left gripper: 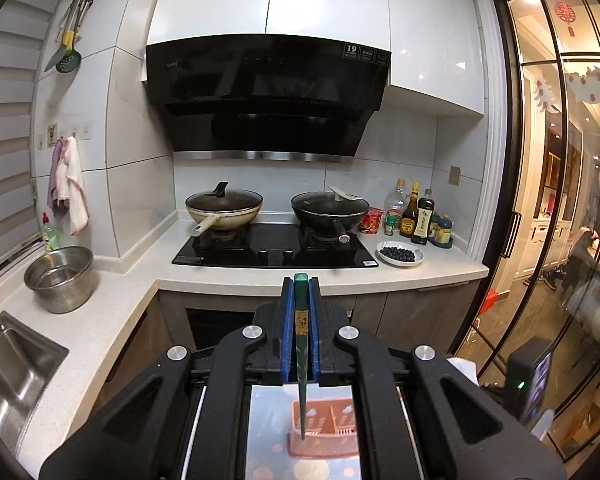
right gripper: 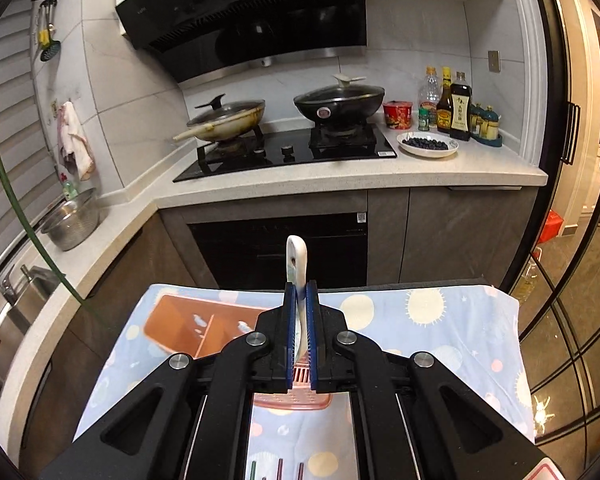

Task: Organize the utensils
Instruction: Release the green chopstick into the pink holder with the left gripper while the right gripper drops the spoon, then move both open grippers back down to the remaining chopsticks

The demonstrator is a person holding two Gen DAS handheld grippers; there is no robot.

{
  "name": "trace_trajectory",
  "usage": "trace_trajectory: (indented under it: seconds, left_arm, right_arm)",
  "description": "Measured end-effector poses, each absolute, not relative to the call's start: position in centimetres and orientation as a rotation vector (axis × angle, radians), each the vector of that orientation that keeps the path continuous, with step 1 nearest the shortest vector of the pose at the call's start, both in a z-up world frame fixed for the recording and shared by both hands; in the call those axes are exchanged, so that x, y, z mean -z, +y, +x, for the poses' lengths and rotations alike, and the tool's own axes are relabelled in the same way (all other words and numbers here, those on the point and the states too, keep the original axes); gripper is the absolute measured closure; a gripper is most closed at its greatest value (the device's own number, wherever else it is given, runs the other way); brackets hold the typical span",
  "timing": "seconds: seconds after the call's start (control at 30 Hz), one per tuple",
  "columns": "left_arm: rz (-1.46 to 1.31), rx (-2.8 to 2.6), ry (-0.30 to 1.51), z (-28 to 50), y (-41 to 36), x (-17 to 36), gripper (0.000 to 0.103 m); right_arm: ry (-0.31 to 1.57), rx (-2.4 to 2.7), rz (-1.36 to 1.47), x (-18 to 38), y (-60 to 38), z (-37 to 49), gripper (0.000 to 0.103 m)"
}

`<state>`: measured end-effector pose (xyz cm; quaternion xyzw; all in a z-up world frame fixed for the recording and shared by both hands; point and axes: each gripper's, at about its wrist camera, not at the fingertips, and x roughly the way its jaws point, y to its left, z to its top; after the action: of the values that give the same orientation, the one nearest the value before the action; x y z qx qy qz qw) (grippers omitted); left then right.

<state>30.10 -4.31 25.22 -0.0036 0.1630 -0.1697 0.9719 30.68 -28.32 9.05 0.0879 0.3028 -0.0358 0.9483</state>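
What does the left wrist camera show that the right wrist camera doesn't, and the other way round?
Only the left wrist view shows the left tool shut on a green chopstick, with its own blue pads gripping it.

Only the right wrist view shows the right tool shut on a white ceramic spoon, most of the patterned tablecloth, and a few utensil tips at the bottom edge.

Both share the pink utensil basket, the two lidded woks on the stove, the plate of dark berries, the sauce bottles and the steel colander.
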Motion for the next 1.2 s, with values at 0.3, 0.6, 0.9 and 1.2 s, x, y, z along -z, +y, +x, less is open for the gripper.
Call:
trace_trajectory:
  seconds: [0.3, 0.6, 0.9, 1.2]
  left_arm:
    - [-0.007, 0.346, 0.449, 35.2, -6.9, -21.5, 0.096]
    - [-0.060, 0.286, 0.558, 37.2, -6.3, -17.2, 0.045]
    - [0.020, 0.240, 0.516, 33.0, -5.2, -16.2, 0.038]
    - [0.110, 0.182, 0.573, 27.1, -3.6, -11.5, 0.038]
  right_arm:
    - [0.705, 0.072, 0.183, -4.9, -29.0, 33.5, 0.098]
    - [0.698, 0.096, 0.178, -3.8, -28.9, 32.8, 0.086]
    - [0.661, 0.075, 0.179, -5.1, -28.7, 28.6, 0.083]
    - [0.682, 0.077, 0.162, -4.1, -27.4, 21.6, 0.080]
